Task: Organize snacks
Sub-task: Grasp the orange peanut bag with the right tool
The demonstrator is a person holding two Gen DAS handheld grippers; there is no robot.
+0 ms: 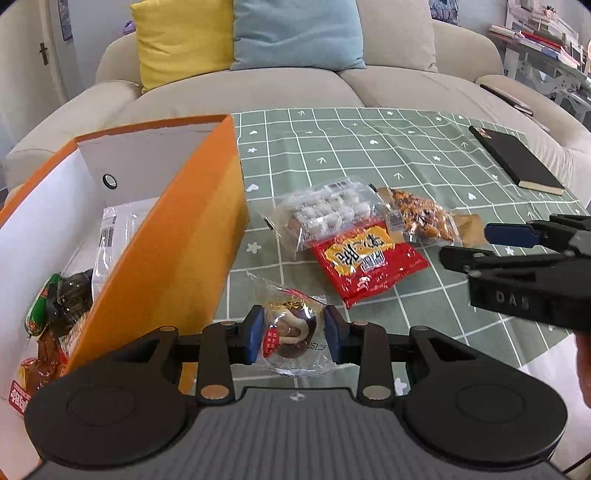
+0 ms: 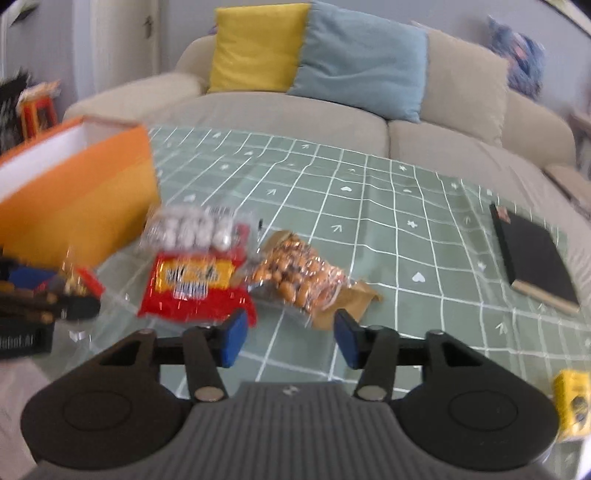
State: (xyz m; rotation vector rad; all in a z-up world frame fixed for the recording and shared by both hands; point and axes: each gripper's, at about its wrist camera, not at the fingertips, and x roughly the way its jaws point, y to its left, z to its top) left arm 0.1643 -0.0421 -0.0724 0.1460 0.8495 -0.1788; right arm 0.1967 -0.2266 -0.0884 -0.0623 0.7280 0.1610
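- Snacks: three packets lie loose in a cluster on the green checked tablecloth (image 1: pixel 369 155), just right of the orange box (image 1: pixel 177 236).
- Clear pack of white sweets (image 1: pixel 328 212) sits at the cluster's 11 o'clock, overlapping the top edge of the red packet (image 1: pixel 369 264).
- Bag of glazed nuts (image 1: pixel 421 218) lies at the cluster's 2 o'clock, touching the red packet's upper right corner.
- Left gripper (image 1: pixel 293 334): narrow, blue pads pressed on either side of a clear-wrapped round chocolate pastry (image 1: pixel 291 332). Pastry held just off the box's right wall, at 6 o'clock from the cluster.
- Orange box stands open, white inside. Several wrapped snacks already in it: a green-ended sausage (image 1: pixel 40 306), a dark wrapped piece (image 1: pixel 74 295), a clear pack (image 1: pixel 110 236) leaning on the inner wall.
- Right gripper (image 2: pixel 290 338): jaws well apart, nothing between the pads, only tablecloth showing through the gap. Right wrist view is blurred.
- From the right wrist view the nut bag lies at 12 o'clock just beyond the fingertips, the red packet at 11 o'clock.
- In the left wrist view the right gripper enters at 3 o'clock, its tips near the nut bag, not touching.
- Black notebook (image 1: pixel 517 158) at the cloth's far right, well apart from the snacks.
- Small yellow box (image 2: pixel 572 402) at 4 o'clock in the right wrist view, near the table edge.
- Beige sofa (image 1: pixel 388 81) behind the table, with a yellow cushion (image 1: pixel 181 37) and a blue cushion (image 1: pixel 295 33).
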